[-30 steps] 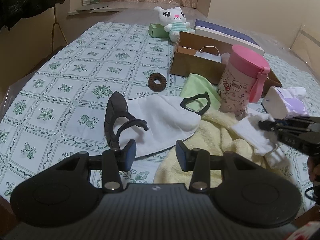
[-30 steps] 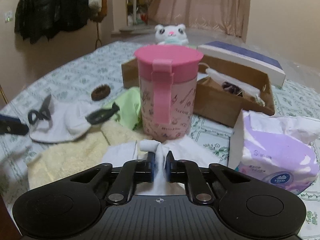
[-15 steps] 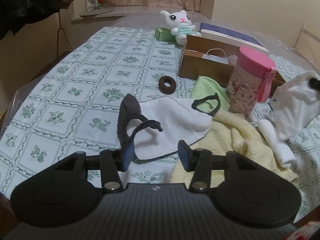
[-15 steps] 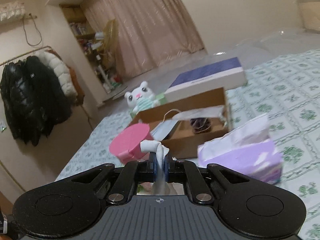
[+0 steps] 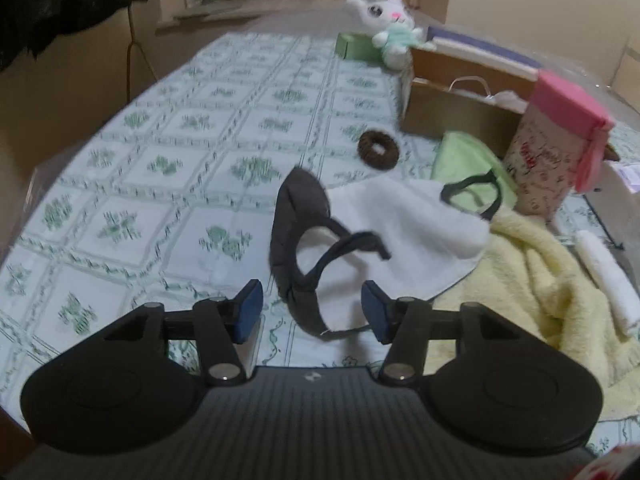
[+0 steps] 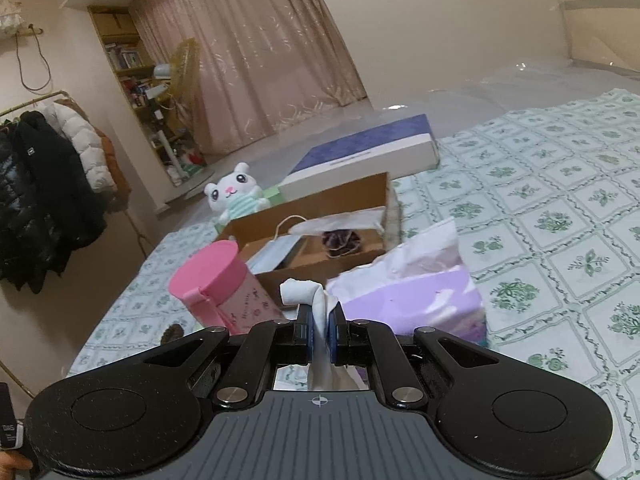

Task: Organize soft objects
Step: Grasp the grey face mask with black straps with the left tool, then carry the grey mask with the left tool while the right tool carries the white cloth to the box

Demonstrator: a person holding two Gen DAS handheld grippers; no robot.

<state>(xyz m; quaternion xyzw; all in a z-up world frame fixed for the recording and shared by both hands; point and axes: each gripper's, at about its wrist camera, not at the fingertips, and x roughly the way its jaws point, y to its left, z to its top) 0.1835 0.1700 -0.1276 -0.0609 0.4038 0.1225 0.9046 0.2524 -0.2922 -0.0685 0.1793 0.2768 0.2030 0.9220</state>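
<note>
In the left wrist view, a black padded mask with strap loops (image 5: 296,240) lies on the patterned bedspread against a white cloth (image 5: 404,232). My left gripper (image 5: 312,308) hangs low over its near end. The jaws are closing with the black end between them, and the pads stand apart from it. A yellow towel (image 5: 540,292), a green cloth (image 5: 464,160), a rolled white sock (image 5: 604,276) and a brown scrunchie (image 5: 378,149) lie around. My right gripper (image 6: 319,334) is shut on a white cloth (image 6: 308,292), held in the air above the bed.
A pink-lidded cup (image 6: 224,284) and a purple tissue pack (image 6: 412,292) stand just beyond the right gripper. Behind them is an open cardboard box (image 6: 320,216) with masks and a dark scrunchie inside. A plush cat (image 6: 236,192) and a flat blue-and-white box (image 6: 368,156) sit farther back.
My right gripper lifted the white cloth off the bed and rolled, now looking over the cup toward the box. My left gripper moved forward and down onto the black mask.
</note>
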